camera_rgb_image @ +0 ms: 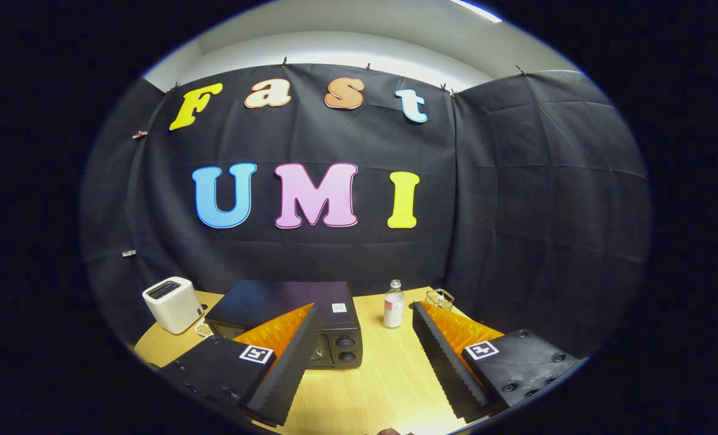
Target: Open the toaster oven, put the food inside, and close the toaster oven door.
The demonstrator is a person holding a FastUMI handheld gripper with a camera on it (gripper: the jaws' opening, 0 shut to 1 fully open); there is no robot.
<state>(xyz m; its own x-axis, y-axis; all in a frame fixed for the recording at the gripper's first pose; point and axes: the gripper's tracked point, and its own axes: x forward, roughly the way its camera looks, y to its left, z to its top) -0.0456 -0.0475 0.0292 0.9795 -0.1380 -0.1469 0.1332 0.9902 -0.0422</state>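
Observation:
The black toaster oven [286, 302] stands on the wooden table [371, 374] just ahead of my left finger, which covers part of its front. Two round knobs [345, 349] show at the right end of its front; the door looks shut as far as I can see. My gripper [365, 350] hangs open above the table with nothing between its fingers. Bare tabletop lies in the gap. I cannot make out any food.
A white toaster [173, 304] sits to the left of the oven near the table's far left edge. A small clear bottle [394, 306] with a label stands right of the oven. A small wire basket [439, 298] sits by the far right corner. Black cloth walls close the back and right.

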